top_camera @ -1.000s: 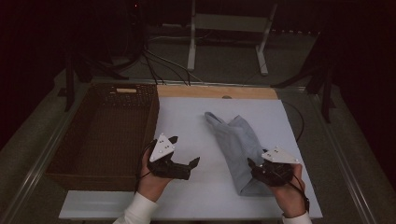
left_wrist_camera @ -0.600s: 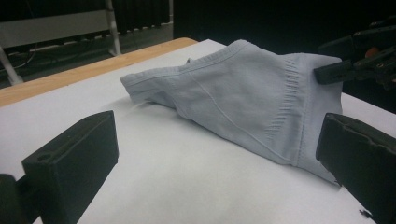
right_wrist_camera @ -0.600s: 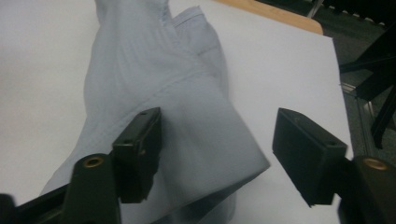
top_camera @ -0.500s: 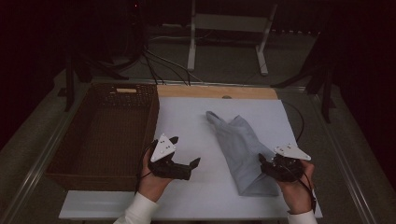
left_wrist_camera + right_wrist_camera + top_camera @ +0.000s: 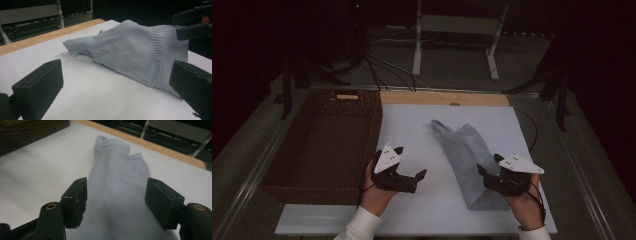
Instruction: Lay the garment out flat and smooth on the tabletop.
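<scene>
A folded pale grey cloth [image 5: 464,150] lies lengthwise on the white board [image 5: 412,125], right of centre. My right gripper [image 5: 488,164] hovers at its near end, jaws apart and just closing a little. In the right gripper view the cloth [image 5: 117,170] runs away beneath the right gripper [image 5: 117,195], and neither pad presses on it. My left gripper [image 5: 412,162] stands open over bare board to the cloth's left, pointing at it. In the left gripper view the cloth [image 5: 130,50] lies beyond the left gripper [image 5: 117,77], with the right gripper [image 5: 192,22] at top right.
A dark wicker basket [image 5: 377,125] stands along the board's left side. A wooden strip [image 5: 444,98] borders the far edge. Beyond it are cables and a metal stand [image 5: 457,25] on the dark floor.
The right gripper has shifted slightly right at the cloth's near end, and its jaws stand wider than a second ago. The left gripper has not moved.
</scene>
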